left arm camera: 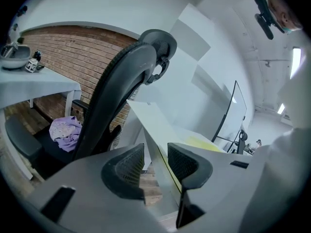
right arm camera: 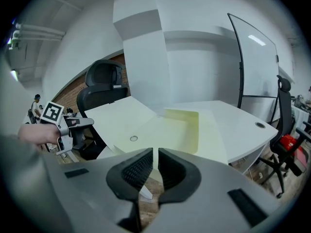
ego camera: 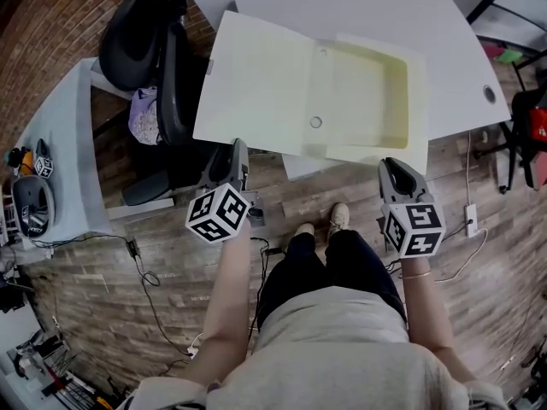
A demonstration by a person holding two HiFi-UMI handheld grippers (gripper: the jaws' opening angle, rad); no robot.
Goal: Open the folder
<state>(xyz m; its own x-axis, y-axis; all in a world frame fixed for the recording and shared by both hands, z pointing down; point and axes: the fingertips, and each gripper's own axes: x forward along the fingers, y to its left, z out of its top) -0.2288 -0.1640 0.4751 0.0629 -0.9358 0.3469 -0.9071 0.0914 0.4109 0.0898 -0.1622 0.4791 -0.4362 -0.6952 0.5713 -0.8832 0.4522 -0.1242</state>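
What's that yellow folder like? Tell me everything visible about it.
The folder is pale yellow, card-like, lying open on the white table and overhanging its near edge. The right half is a shallow tray; the flat left cover reaches beyond the table. A small round hole sits near the fold. The right tool clamps its near edge; the cover's edge sits between the open jaws of the left tool.

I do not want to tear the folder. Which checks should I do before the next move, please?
1. Right gripper, jaws closed on the near edge of the folder: ok.
2. Left gripper, jaws pressing the cover: not ok; its edge lies between them, jaws apart.
3. Base of the folder rests on the table: ok.
4. Cover fully flat: cannot tell.
5. Chair clear of the cover: cannot tell; it stands close beside.
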